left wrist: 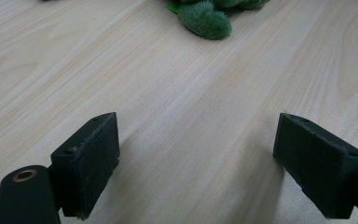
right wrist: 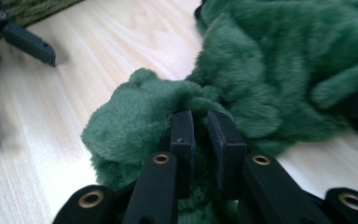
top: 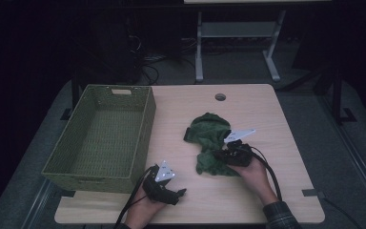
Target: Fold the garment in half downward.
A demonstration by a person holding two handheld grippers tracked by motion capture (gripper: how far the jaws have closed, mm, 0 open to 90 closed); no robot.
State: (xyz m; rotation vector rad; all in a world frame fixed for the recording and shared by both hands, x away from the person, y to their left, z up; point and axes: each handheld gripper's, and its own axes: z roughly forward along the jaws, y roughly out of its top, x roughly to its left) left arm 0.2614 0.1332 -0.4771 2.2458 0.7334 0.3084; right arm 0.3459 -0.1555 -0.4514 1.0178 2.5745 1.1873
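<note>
High view: green plush cloth (top: pixel 208 143) lies mid-bench, right of the woven basket (top: pixel 102 136), with the right tool (top: pixel 226 153) at its near edge. Left gripper view: left tool (left wrist: pixel 196 158) is spread wide over bare bench (left wrist: pixel 177 93), idle. Right gripper view: jaws are pinched on a fold of pile, so I'd take a deeper bite before lifting, or it may slip out.
</note>
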